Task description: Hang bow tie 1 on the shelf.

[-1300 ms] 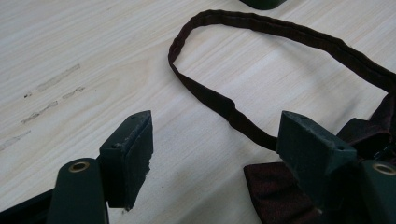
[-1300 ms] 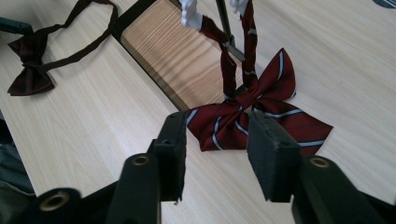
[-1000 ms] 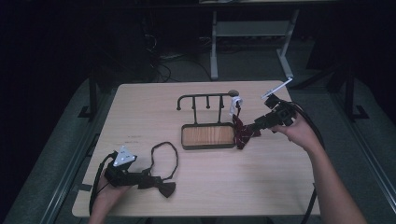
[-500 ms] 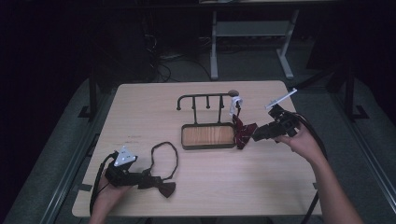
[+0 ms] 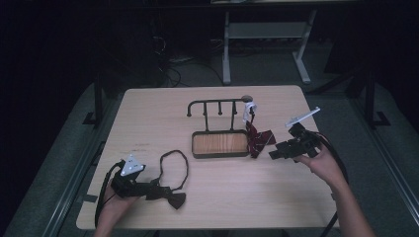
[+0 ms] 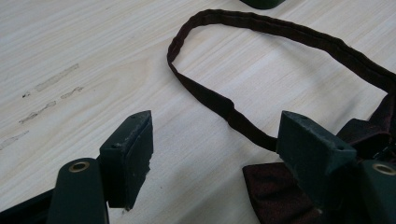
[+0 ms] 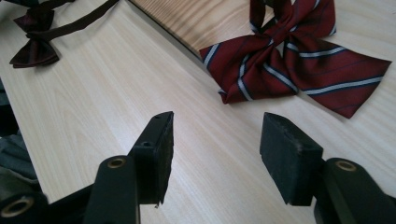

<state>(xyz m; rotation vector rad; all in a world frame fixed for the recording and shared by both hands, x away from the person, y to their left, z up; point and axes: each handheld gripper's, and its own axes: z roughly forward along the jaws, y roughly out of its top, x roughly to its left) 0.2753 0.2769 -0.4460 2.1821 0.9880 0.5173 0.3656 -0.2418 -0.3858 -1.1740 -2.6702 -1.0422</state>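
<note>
Both grippers gape empty: left gripper [image 6: 215,154] beside dark bow tie [image 6: 280,191], right gripper [image 7: 215,154] near striped bow tie [image 7: 299,65]

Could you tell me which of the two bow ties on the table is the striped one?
The red bow tie beside the rack's wooden base, near the right tool. The dark bow tie by the left tool is plain.
</note>
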